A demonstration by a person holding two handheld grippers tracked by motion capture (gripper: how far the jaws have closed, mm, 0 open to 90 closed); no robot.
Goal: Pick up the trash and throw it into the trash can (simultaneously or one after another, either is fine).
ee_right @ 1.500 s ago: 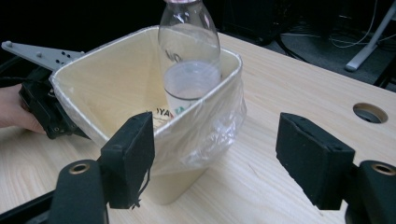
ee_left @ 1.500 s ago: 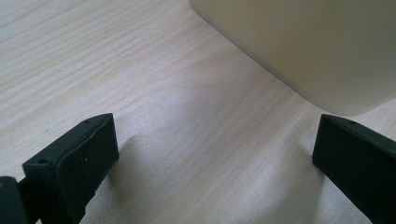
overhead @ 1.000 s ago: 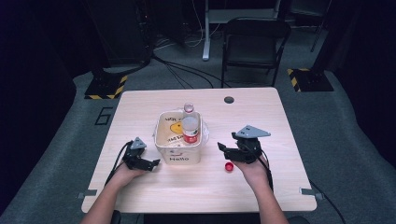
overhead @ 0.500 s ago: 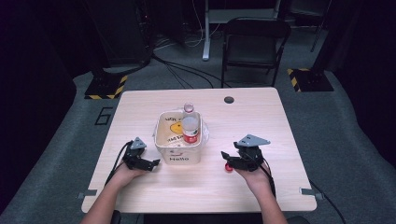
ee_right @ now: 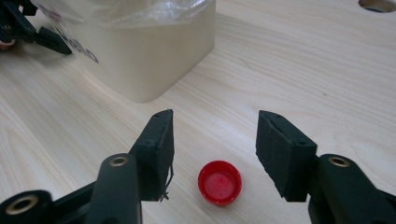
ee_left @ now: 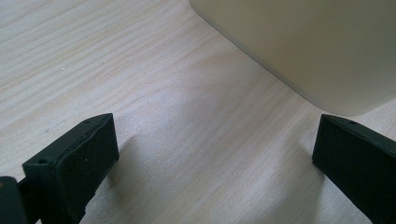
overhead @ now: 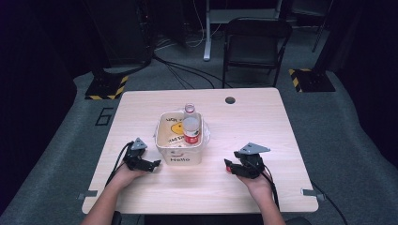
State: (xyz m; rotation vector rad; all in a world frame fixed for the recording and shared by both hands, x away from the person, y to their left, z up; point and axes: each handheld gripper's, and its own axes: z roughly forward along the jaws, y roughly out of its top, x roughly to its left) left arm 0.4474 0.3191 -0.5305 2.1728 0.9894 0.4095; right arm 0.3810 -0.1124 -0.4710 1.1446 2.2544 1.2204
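A small red bottle cap [ee_right: 219, 182] lies open side up on the wooden table [overhead: 263, 126], between the jaws of my right gripper [ee_right: 215, 140]. Those jaws have just been closing, but gaps remain on both sides of the cap, so the gripper is open. In the high view the cap [overhead: 228, 167] peeks out at the tip of my right gripper [overhead: 233, 168]. My left gripper [ee_left: 215, 154] rests open and empty on the table, beside the cream bin [ee_left: 317, 46].
The cream bin [overhead: 180, 154], lined with a clear bag and marked "Hello", holds a plastic bottle [overhead: 191, 129] with a red label. A cable hole [overhead: 230, 100] sits near the table's far edge. A chair [overhead: 256, 42] stands beyond the table.
My right gripper has sunk to the table around the red cap and its jaws have narrowed. The left gripper has stayed where it was.
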